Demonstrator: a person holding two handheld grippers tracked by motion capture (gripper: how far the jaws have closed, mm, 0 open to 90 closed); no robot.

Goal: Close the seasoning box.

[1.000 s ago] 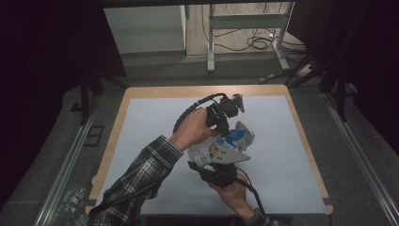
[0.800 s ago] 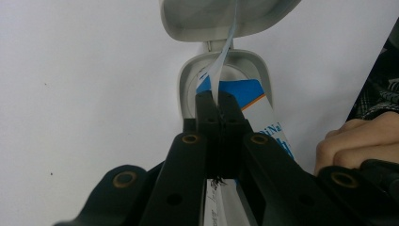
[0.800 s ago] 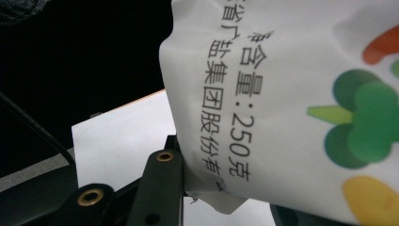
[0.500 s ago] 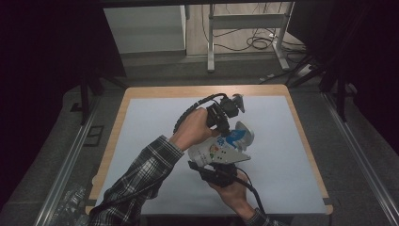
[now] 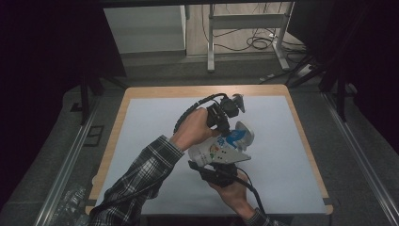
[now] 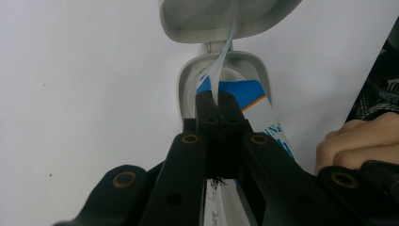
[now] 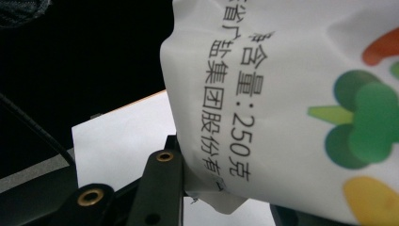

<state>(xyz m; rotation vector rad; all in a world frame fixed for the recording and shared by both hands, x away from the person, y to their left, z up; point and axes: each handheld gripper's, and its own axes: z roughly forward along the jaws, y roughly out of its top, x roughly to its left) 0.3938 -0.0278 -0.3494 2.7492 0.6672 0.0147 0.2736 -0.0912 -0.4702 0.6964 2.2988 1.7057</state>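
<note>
We have a white printed pouch (image 5: 221,151) with a grey flip-top spout lifted off the tabletop (image 5: 150,117), roughly at its middle and a little toward the near edge, held between our two hands. Our right tongs (image 5: 214,165) come up from the near edge and close on the pouch's bottom end; in the right gripper view the printed film (image 7: 282,94) sits wedged between the two black jaws, so that end is pinned and cannot swing. We judge this grip is there to steady the pouch while the other hand works at the top.

Our left tongs (image 6: 217,106) are shut on a thin pale strip (image 6: 221,66) that rises from the spout's opening (image 6: 221,77), with the hinged lid (image 6: 226,14) folded back and out of the way. The strip looks like a seal tab, though we cannot be sure. The jaws meet flat on it just below the collar, which gives a pull straight along the strip.

In the high view the left tongs (image 5: 225,123) reach in from the far side of the pouch, and the spout end (image 5: 241,135) points toward the right edge of the tabletop. With both ends held, the film is kept taut, so a pull should go into the strip rather than crumple the soft body. The thin strip could slip from the jaws or tear short.
</note>
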